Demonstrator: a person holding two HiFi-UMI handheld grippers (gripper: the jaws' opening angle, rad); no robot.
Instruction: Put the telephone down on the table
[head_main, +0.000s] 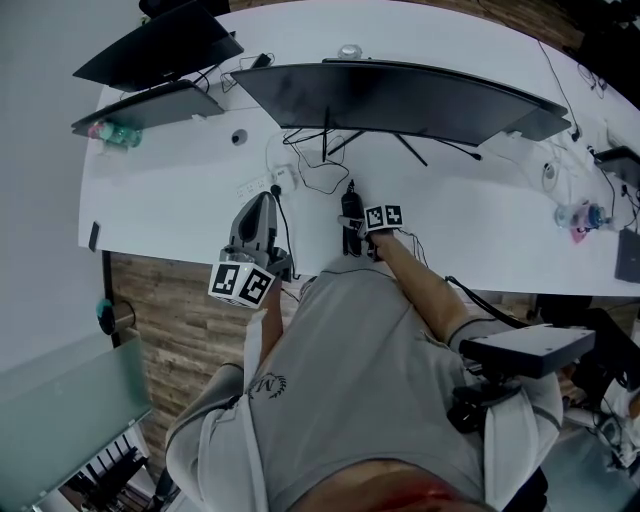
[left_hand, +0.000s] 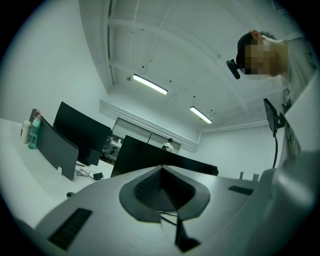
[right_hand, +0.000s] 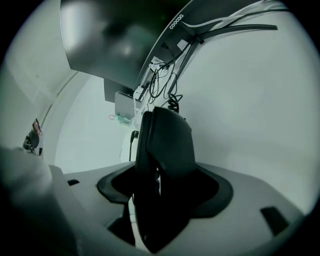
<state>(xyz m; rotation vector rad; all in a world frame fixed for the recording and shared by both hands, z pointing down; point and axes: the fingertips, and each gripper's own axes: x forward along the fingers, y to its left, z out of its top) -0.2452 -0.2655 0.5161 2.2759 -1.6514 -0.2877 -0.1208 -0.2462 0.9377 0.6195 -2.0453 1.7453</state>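
While our left gripper (left_hand: 161, 172) waits nearest the body, jaws together on nothing, our right gripper (right_hand: 160, 200) clamps the black plastic telephone handset (right_hand: 165, 150) over the white table (head_main: 180, 190), near its front edge. Releasing this close to the edge risks the handset tipping off, or snagging the black cables (head_main: 320, 170) beyond.

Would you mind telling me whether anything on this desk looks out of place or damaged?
Nothing looks spilled or broken. The only untidy spot is the loose cables tangled beneath the curved monitor, just beyond the telephone in the right gripper.
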